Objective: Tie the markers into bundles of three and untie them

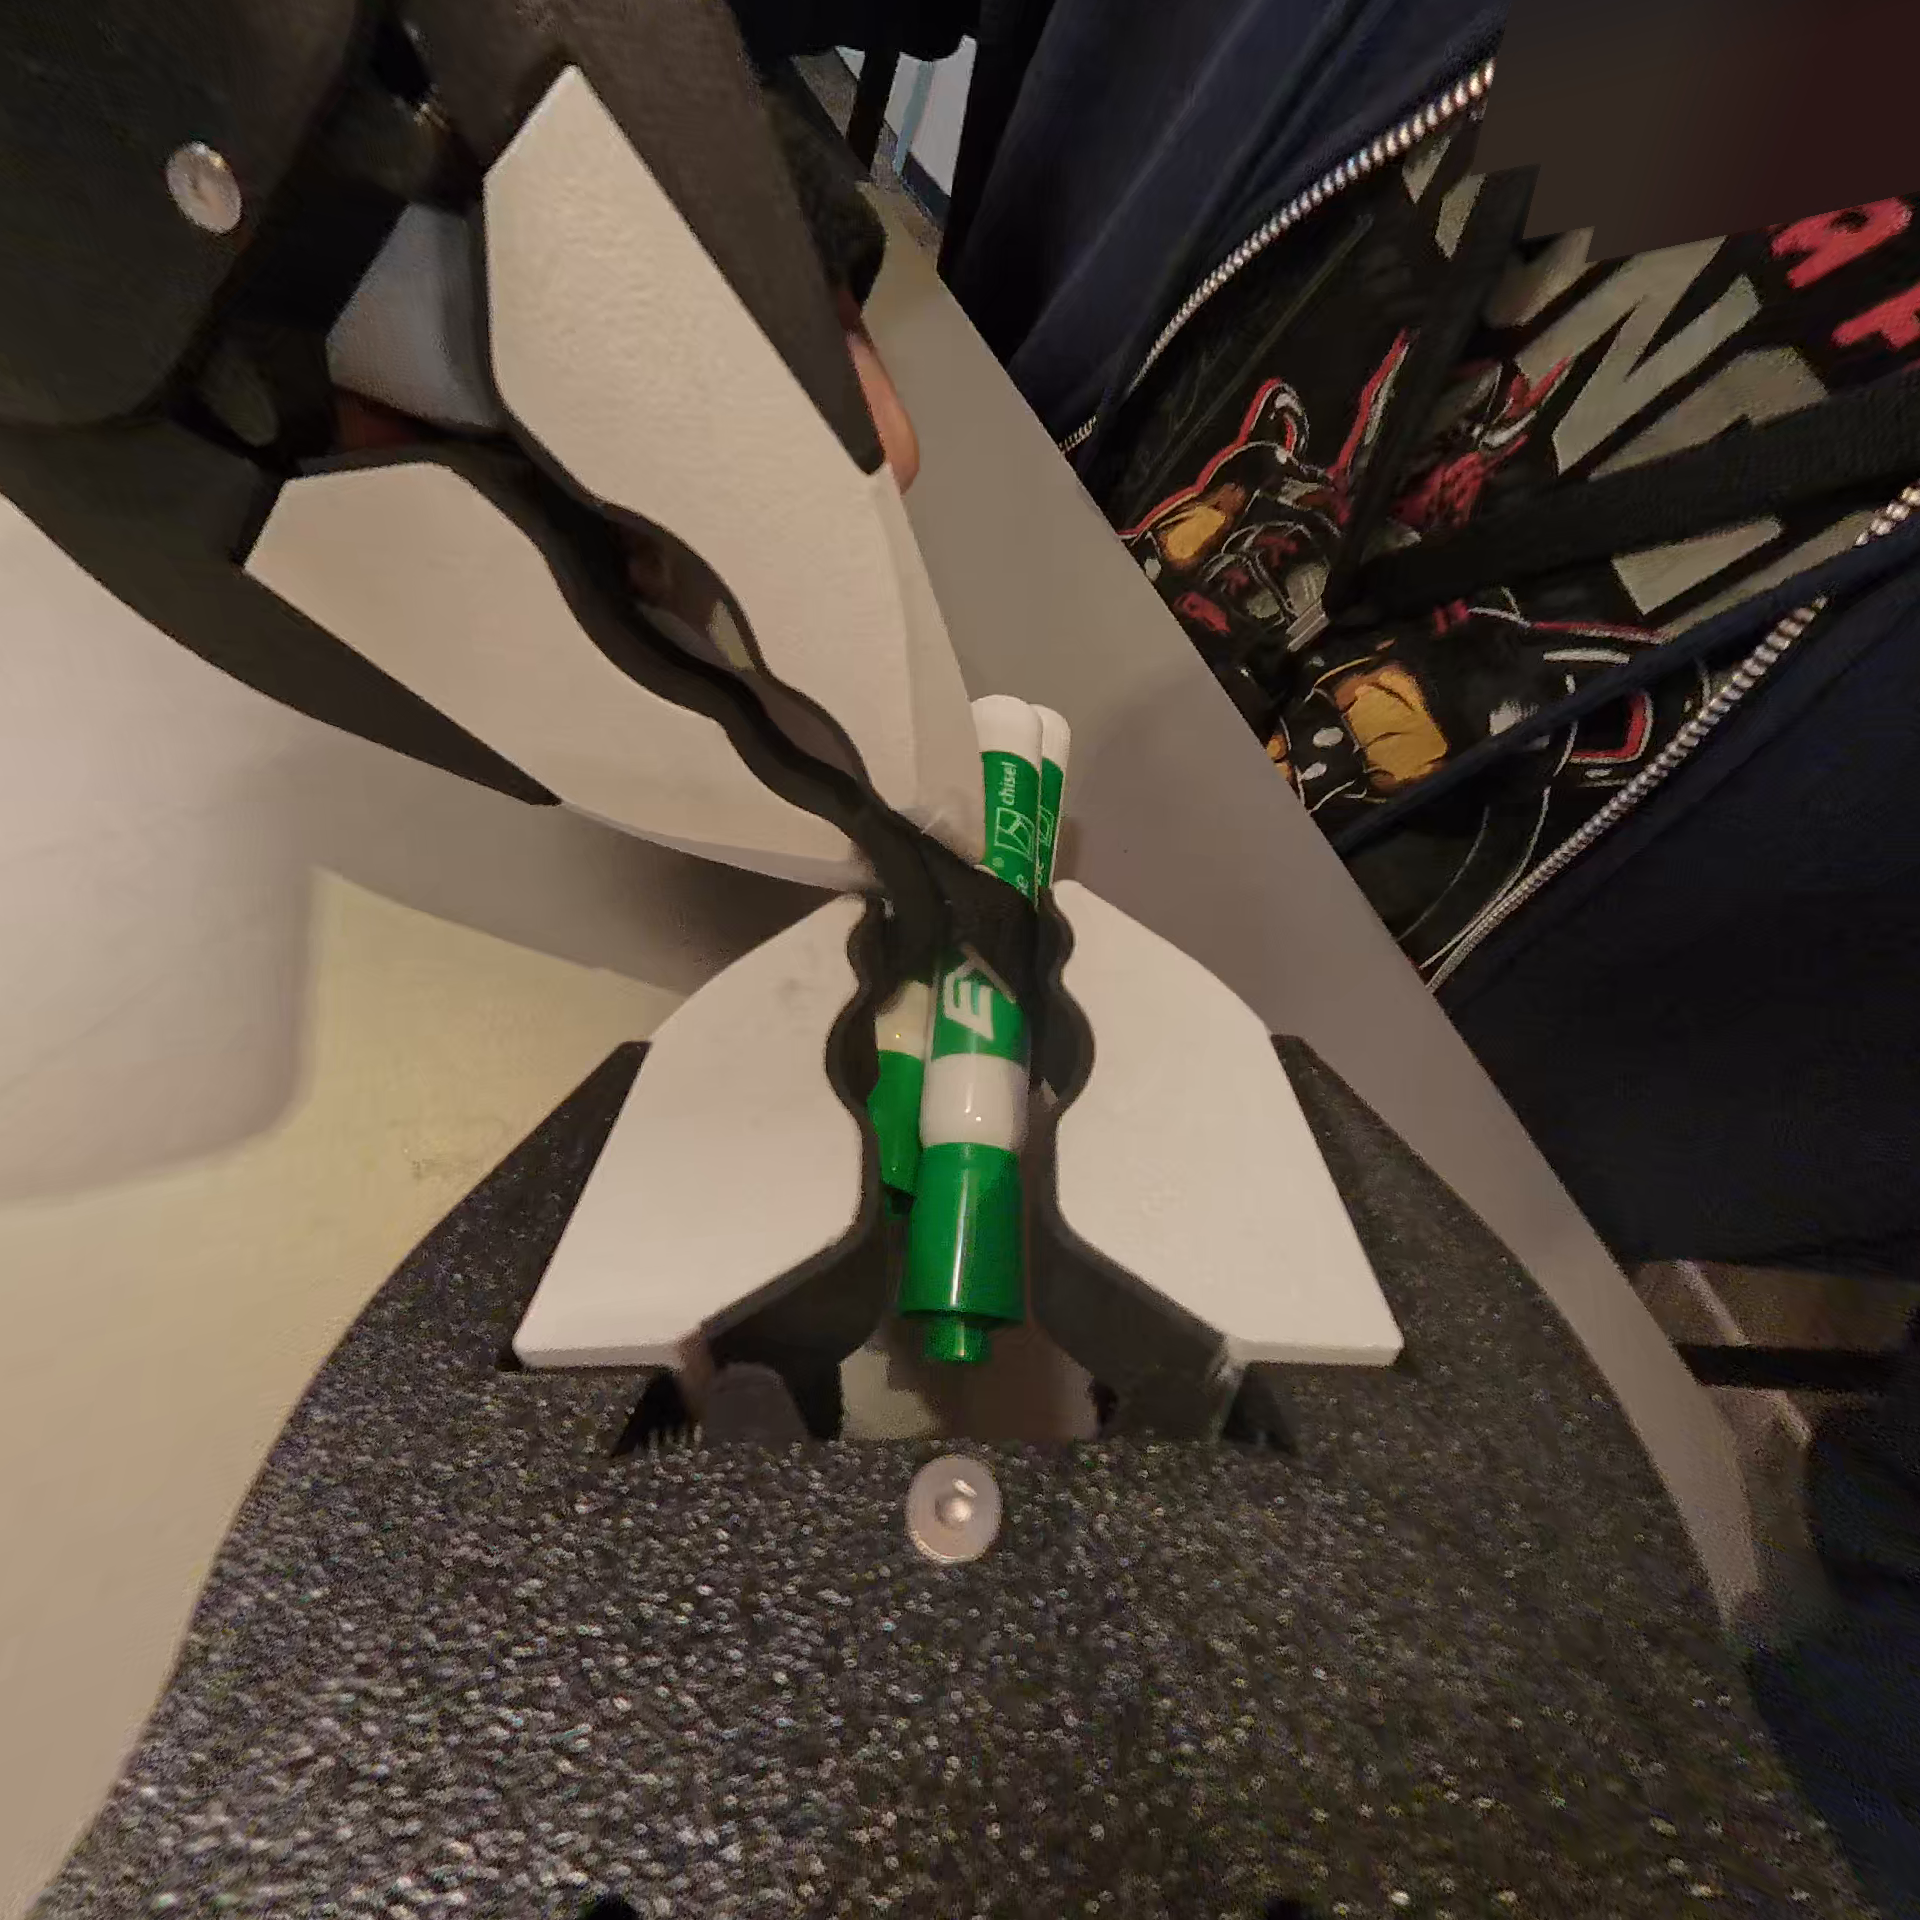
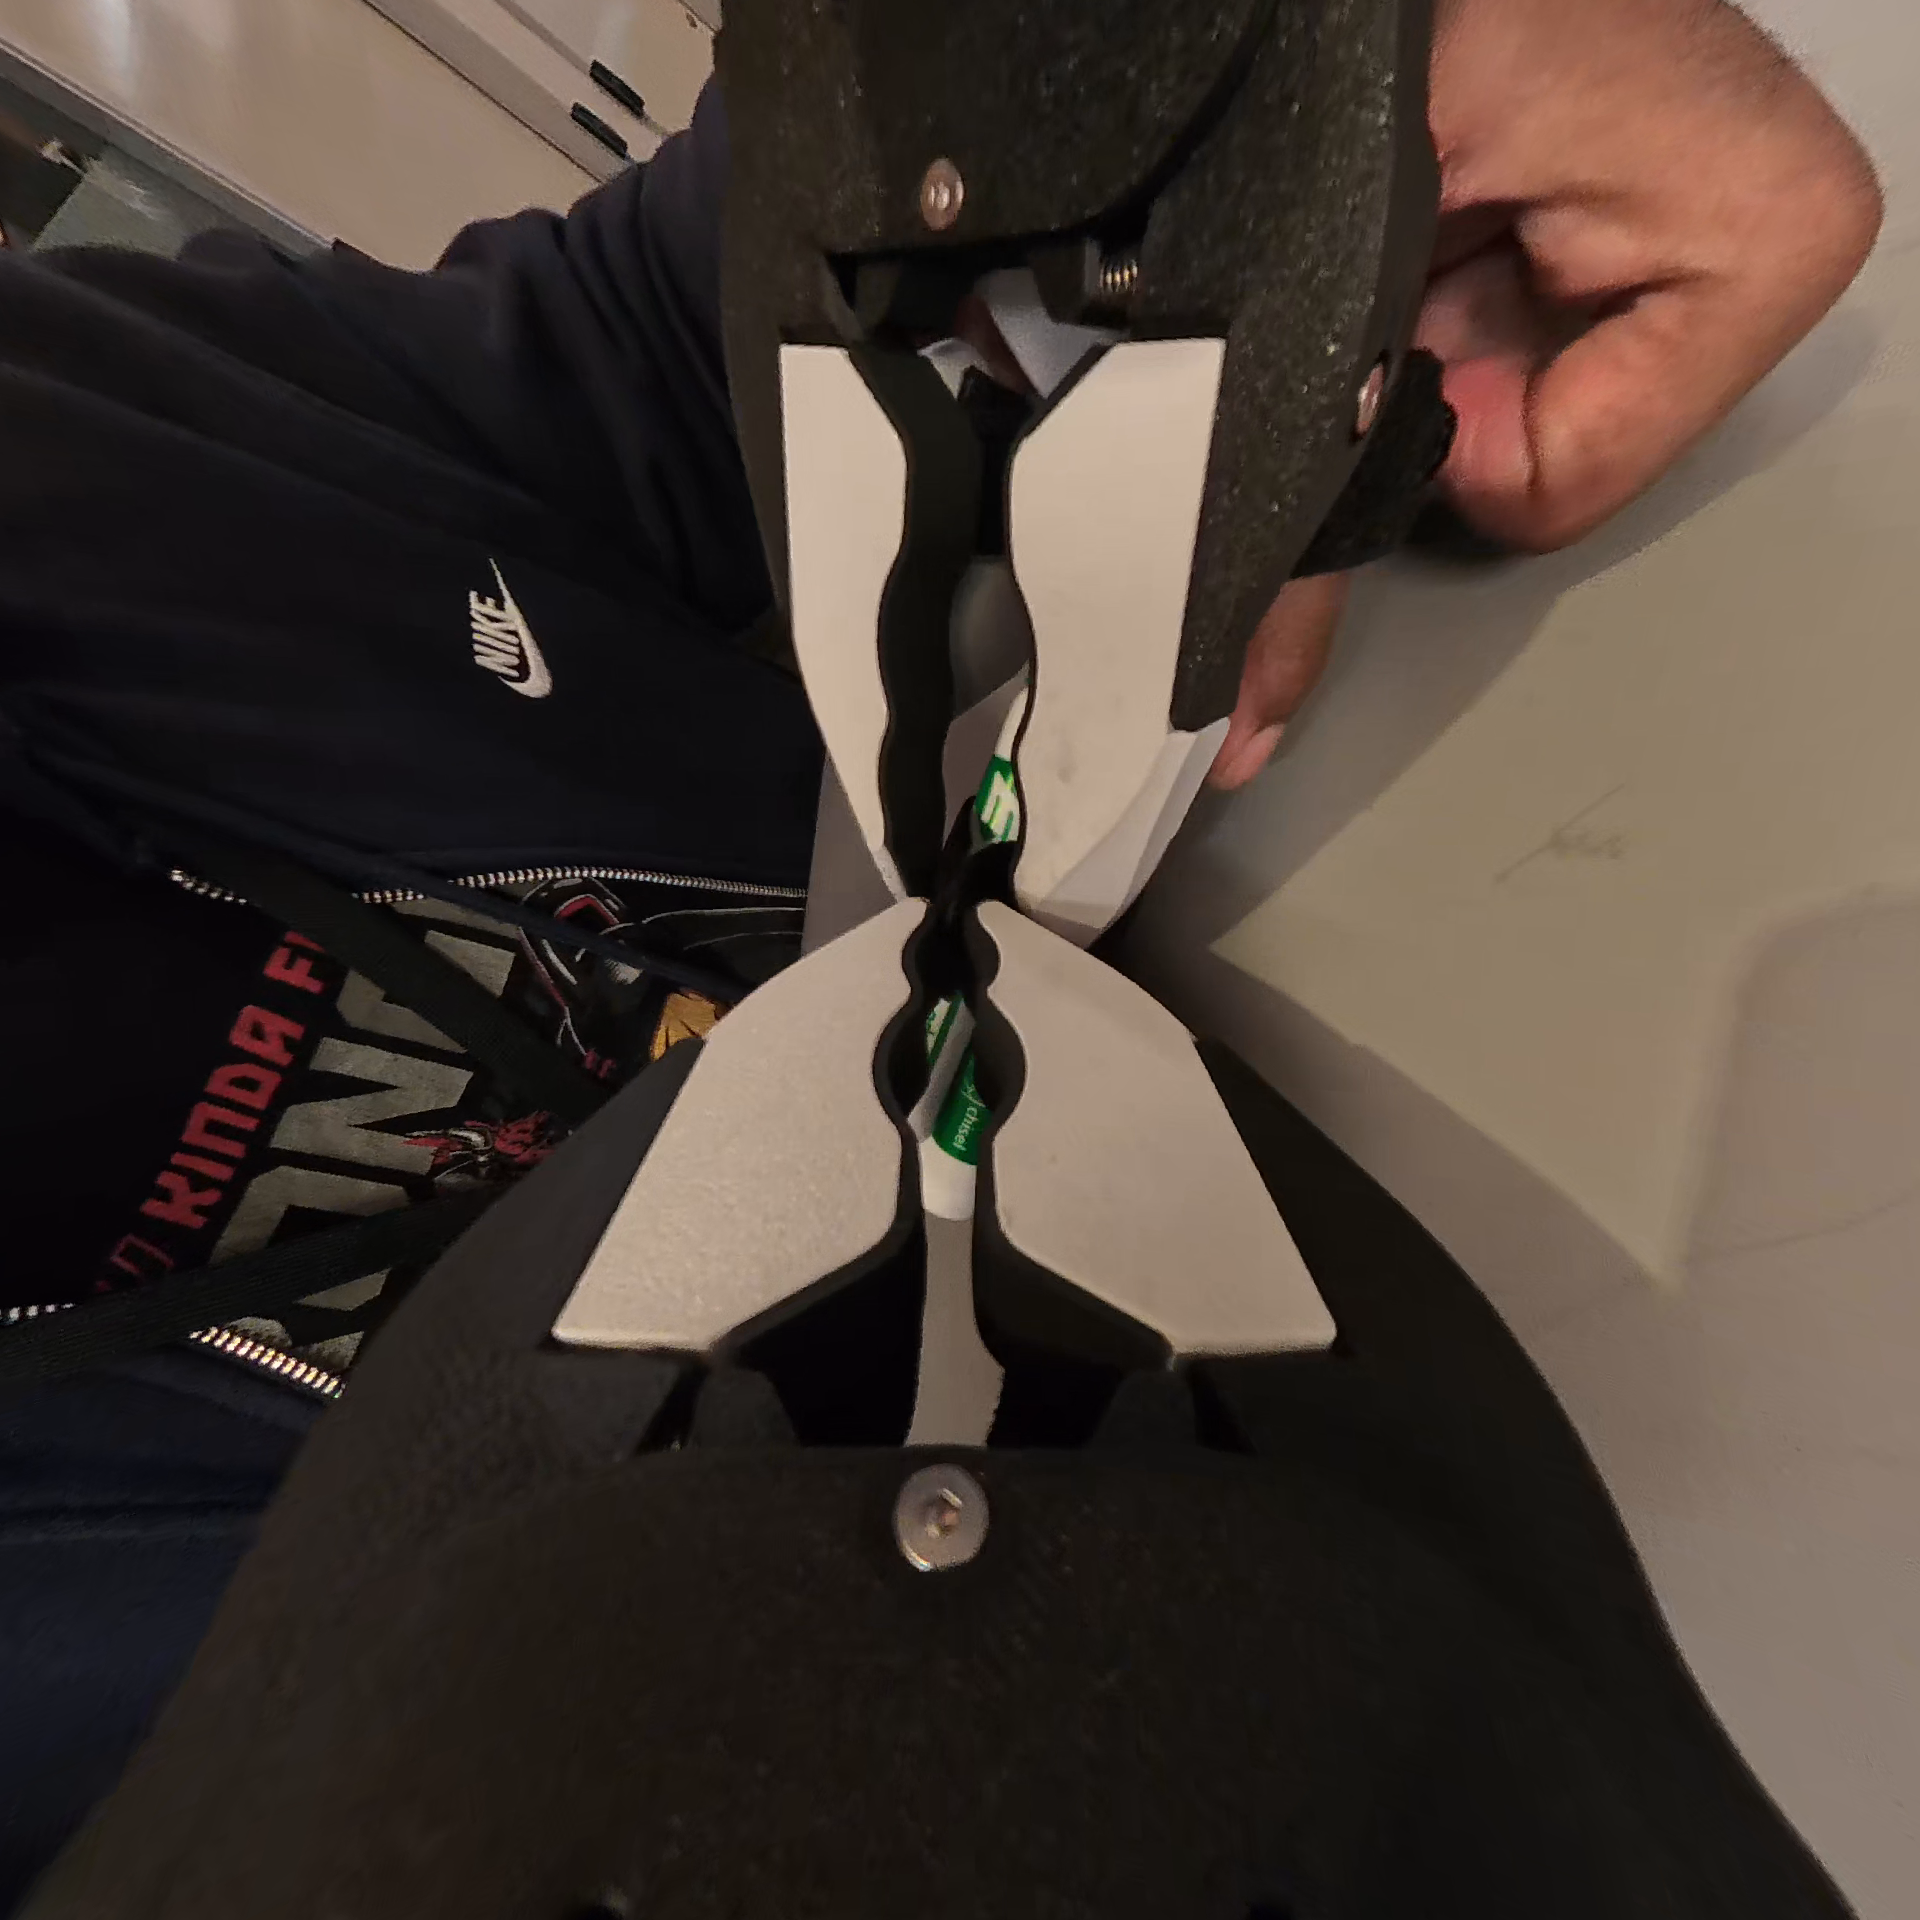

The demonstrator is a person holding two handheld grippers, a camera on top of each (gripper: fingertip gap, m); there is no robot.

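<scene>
Left gripper (image 1: pixel 961 914): closed round the green markers (image 1: pixel 971 1049), steadying the bundle.
Right gripper (image 2: pixel 951 914): pinched shut on black band (image 1: pixel 987 914), from 10 o'clock, likely tensioning it.

Left gripper (image 1: pixel 961 935) jaws clamp the markers (image 1: pixel 971 1049); right gripper (image 2: pixel 951 925) jaws pinch the black band (image 1: pixel 987 904).

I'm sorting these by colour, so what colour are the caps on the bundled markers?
Green caps on white-barrelled markers, clearest in the left wrist view.
</scene>
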